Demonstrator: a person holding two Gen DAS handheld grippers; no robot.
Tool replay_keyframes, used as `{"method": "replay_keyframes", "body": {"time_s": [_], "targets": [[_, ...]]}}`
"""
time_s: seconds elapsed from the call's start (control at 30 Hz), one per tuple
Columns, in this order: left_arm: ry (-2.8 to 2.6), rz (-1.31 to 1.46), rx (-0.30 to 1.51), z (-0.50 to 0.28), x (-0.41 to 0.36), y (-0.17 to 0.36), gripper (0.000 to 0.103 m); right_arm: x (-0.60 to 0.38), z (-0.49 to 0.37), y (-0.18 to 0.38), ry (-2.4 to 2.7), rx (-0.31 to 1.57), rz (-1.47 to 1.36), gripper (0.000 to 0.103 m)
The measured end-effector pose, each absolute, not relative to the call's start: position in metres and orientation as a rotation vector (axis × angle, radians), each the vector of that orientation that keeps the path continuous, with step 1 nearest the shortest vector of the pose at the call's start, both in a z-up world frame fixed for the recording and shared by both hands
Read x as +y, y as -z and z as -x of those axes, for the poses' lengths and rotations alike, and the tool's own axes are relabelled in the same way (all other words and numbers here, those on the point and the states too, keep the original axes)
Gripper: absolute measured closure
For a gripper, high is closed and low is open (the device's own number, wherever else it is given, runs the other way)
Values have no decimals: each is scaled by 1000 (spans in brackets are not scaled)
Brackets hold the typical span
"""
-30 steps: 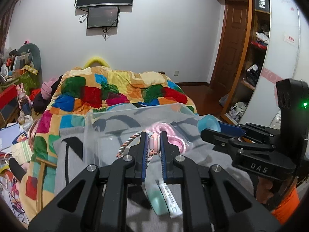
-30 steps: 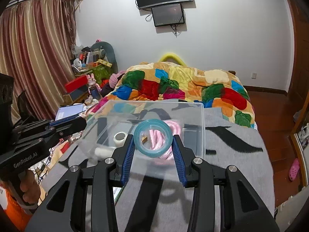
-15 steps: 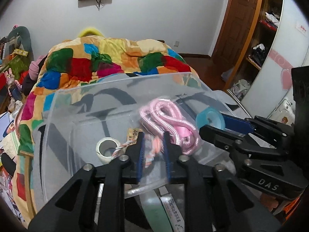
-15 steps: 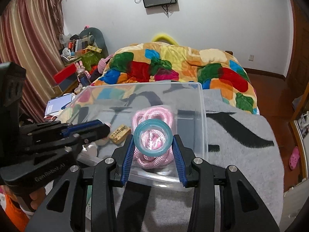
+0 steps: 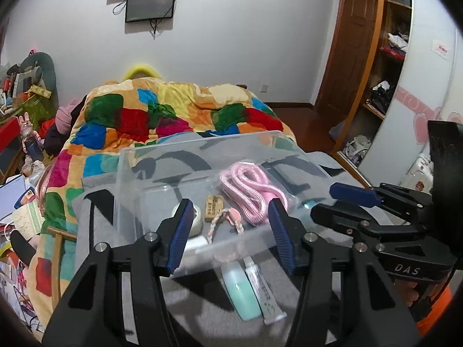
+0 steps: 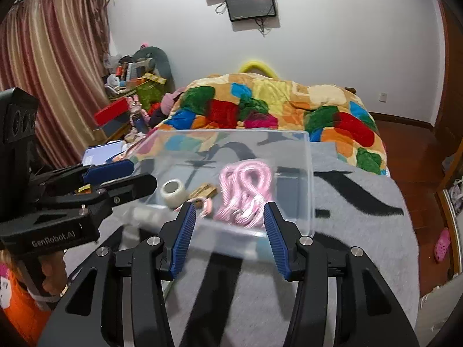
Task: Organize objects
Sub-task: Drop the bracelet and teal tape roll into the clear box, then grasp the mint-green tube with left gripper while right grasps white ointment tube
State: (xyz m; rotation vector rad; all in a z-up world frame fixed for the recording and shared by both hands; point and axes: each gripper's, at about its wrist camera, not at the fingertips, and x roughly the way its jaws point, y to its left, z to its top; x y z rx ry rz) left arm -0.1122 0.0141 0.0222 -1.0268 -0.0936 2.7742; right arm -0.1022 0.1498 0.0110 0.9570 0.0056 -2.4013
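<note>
- The left gripper [image 5: 230, 231] stands with its blue-padded jaws spread wide and nothing between them, poised at the near wall of the clear plastic bin [image 5: 150, 156].
- The right gripper [image 6: 227, 235] is likewise released, jaws wide apart and empty, just before the bin's near edge.
- Each claw shows in the other's view, the right one at the bin's right side and the left one at its left side.
- Inside the bin lie a coiled pink rope [image 5: 249, 188], a white tape roll [image 5: 196, 217], a small wooden tag [image 5: 213, 207] and a braided cord [image 5: 224, 221].
- A teal tape ring [image 5: 310, 203] shows faintly at the bin's right end, beside the rope; whether it rests on the floor of the bin I cannot tell.
- On the grey blanket [image 5: 202, 312] just in front of the bin lie a mint-green bottle [image 5: 241, 293] and a white tube [image 5: 263, 289], side by side and touching.
- Beyond the bin spreads a patchwork quilt [image 5: 162, 112].
</note>
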Motion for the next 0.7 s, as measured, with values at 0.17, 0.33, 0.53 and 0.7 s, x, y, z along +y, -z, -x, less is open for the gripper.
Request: {"method": "replay_keyframes", "body": {"time_s": [0.17,0.33,0.53,0.7], "targets": [[-2781,1018,-82,94,15,-17,50,136,87,5,2337,22,-999,57],[-2773,1054,-76,80,8,-4,50,110,82,37,2273,70,-1087,58],[-2750,1173,-41,75,2,26,55,92,85,61,2240,108,-1159,72],[-2685,1268,-84,82,6,50,56,100,86,63,2250,105,-1161,88]]}}
